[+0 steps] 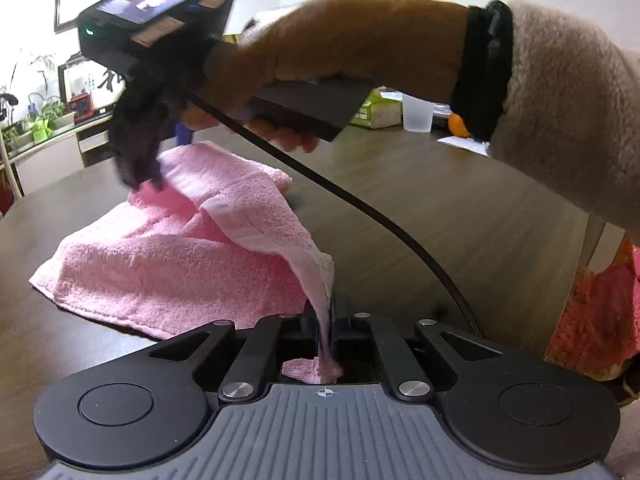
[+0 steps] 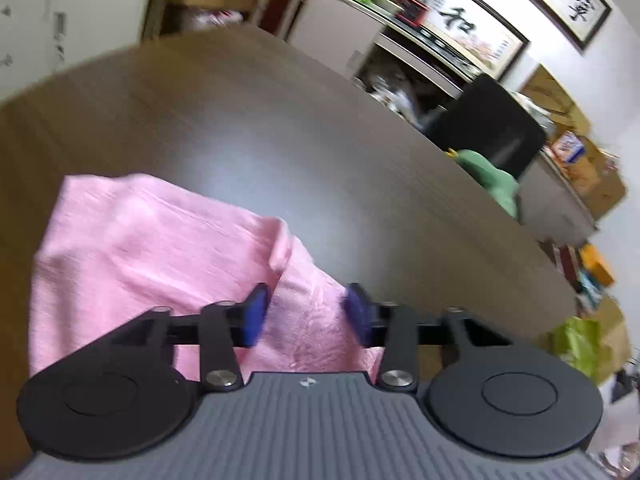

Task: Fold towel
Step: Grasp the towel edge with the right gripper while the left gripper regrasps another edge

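Note:
A pink towel [image 1: 180, 264] lies partly folded on the dark wooden table [image 1: 440, 208]. One corner rises in a taut strip into my left gripper [image 1: 326, 314], whose jaws are shut on it. A person's hand carries my right gripper [image 1: 144, 180] at the towel's far edge, its tips down on the cloth. The right wrist view is motion-blurred: my right gripper [image 2: 308, 314] stands open, blue pads [image 2: 256, 312] apart, with the towel [image 2: 140, 248] lying under and between them.
A black cable [image 1: 360, 208] runs across the table from the right gripper. At the back right stand a plastic cup [image 1: 417, 114], a green tissue pack [image 1: 380, 110], an orange [image 1: 458, 125] and paper [image 1: 464, 146]. A black chair [image 2: 492, 128] stands at the table's far side.

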A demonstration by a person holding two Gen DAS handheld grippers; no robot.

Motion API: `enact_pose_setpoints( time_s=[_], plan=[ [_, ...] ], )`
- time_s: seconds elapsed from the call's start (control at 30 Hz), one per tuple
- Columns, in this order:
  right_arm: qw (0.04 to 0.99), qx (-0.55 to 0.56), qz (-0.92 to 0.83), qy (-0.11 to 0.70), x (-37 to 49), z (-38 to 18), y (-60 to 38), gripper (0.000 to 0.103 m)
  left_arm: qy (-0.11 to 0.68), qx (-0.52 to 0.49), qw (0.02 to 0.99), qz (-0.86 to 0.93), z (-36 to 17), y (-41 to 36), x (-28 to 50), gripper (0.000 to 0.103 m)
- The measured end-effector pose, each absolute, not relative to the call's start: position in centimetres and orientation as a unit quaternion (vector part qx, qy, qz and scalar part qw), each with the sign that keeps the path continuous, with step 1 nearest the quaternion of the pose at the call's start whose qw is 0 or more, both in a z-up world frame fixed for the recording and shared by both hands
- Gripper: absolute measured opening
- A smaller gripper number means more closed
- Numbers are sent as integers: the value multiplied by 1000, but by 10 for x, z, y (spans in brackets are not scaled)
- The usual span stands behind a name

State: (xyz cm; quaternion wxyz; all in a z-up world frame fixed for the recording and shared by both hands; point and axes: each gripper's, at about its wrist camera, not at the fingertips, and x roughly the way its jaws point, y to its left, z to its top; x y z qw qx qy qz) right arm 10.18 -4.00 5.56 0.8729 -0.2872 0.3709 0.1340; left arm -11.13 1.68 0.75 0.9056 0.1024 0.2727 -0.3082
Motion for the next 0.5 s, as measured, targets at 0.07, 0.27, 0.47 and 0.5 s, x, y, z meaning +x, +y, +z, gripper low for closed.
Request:
enact_pose_setpoints(
  time_s=[0.07, 0.27, 0.47, 0.5],
  plan=[
    [883, -269, 119, 365, 98, 62, -57, 28, 279, 93, 905, -308, 8, 19, -109, 5],
    [917, -167, 93, 350, 78, 81, -132, 24, 291, 77, 903, -305, 11, 22, -102, 6],
    [927, -23, 90, 363, 55, 75, -230, 27, 292, 90, 905, -297, 12, 16, -103, 7],
    [925, -19, 82, 370, 55, 71, -240, 27, 292, 93, 905, -296, 12, 14, -103, 7]
  ],
)
